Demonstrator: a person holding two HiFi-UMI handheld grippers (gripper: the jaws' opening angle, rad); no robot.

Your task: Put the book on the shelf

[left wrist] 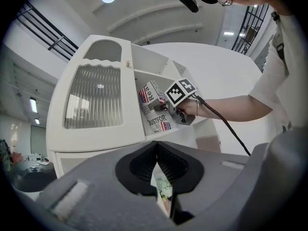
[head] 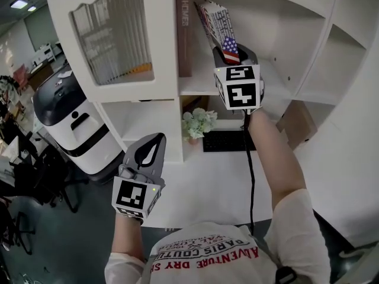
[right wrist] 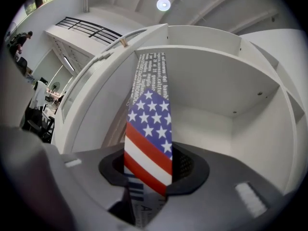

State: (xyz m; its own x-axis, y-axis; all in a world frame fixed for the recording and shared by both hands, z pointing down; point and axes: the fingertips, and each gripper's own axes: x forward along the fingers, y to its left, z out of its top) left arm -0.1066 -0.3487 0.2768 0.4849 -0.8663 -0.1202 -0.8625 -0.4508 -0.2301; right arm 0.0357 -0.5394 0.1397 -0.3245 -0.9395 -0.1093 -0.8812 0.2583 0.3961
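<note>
The book [head: 217,23] has a printed white cover and a stars-and-stripes band on its spine. My right gripper [head: 229,53] is shut on its lower end and holds it tilted in the open compartment of the white shelf [head: 198,91], beside a brown book [head: 184,34] that stands upright. In the right gripper view the book [right wrist: 148,124] rises from between the jaws of the right gripper [right wrist: 153,171] into the compartment. My left gripper [head: 148,151] hangs low beside the shelf unit, its jaws together on nothing. From the left gripper [left wrist: 157,163] view the book [left wrist: 153,111] leans in the shelf.
A frosted cabinet door [head: 112,34] closes the compartment left of the books. Below the shelf a desk [head: 207,182] carries a small potted plant [head: 197,123] and a dark keyboard [head: 228,141]. A white machine [head: 68,120] stands on the floor at the left. A brown box [head: 298,123] sits at the right.
</note>
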